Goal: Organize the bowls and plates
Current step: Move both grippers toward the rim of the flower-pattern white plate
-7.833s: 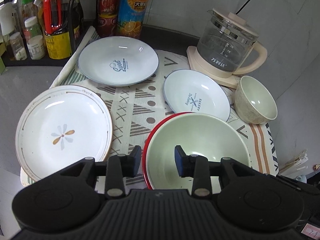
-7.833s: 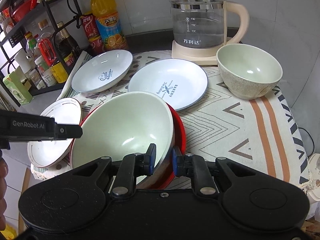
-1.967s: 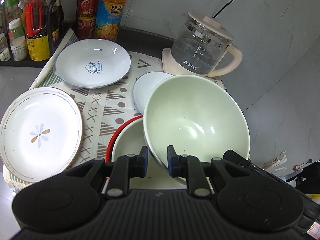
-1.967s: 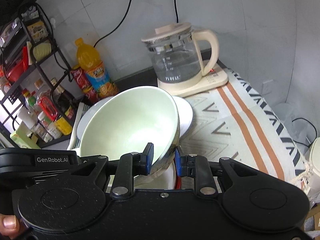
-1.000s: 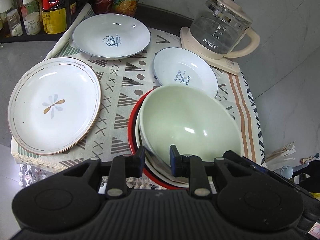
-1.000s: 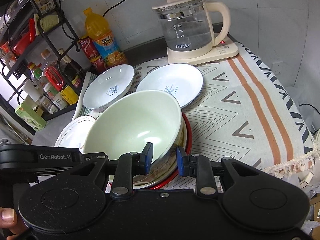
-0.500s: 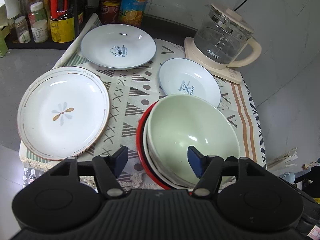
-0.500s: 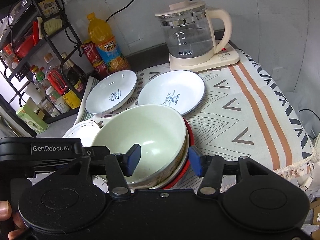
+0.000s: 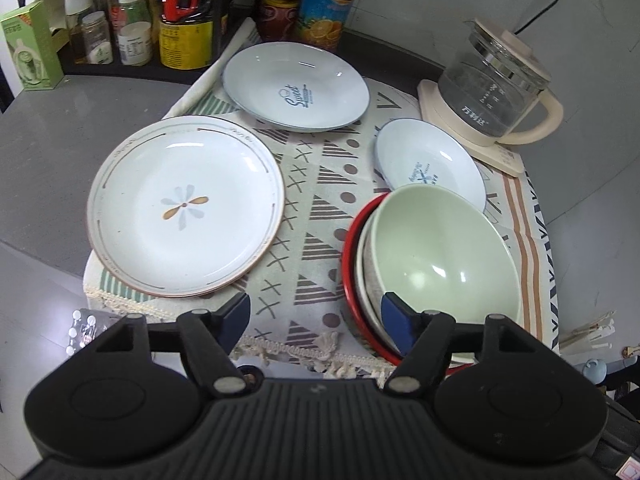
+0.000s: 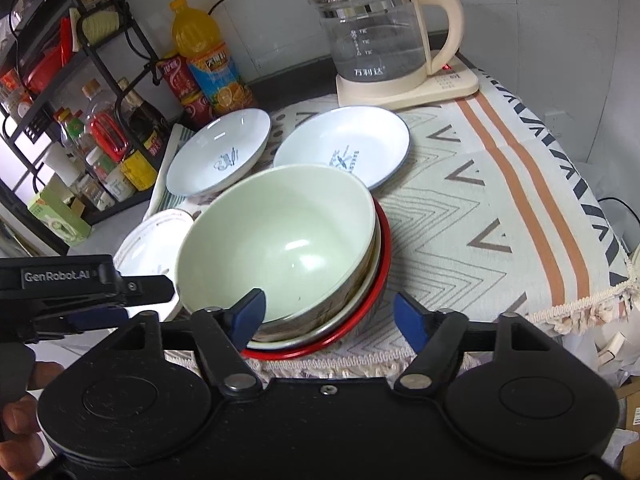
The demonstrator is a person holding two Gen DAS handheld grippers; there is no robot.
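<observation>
Patterned cloth [image 10: 460, 200] hangs over the counter edge; green bowl [image 10: 280, 240] sits nested in the red-rimmed stack [image 10: 384, 264] near it. Both grippers, left gripper [image 9: 316, 316] and right gripper [image 10: 330, 312], stand apart, empty; snagging the fringe could drag the stack off.

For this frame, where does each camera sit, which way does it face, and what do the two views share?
Left wrist: on the left gripper, at the cloth's near edge, facing the flower plate and bowl stack; its open fingers show.
Right wrist: on the right gripper, facing the bowl stack and kettle; its open fingers, the left gripper and a thumb show.
Shared: stack, three plates, kettle, bottles.
</observation>
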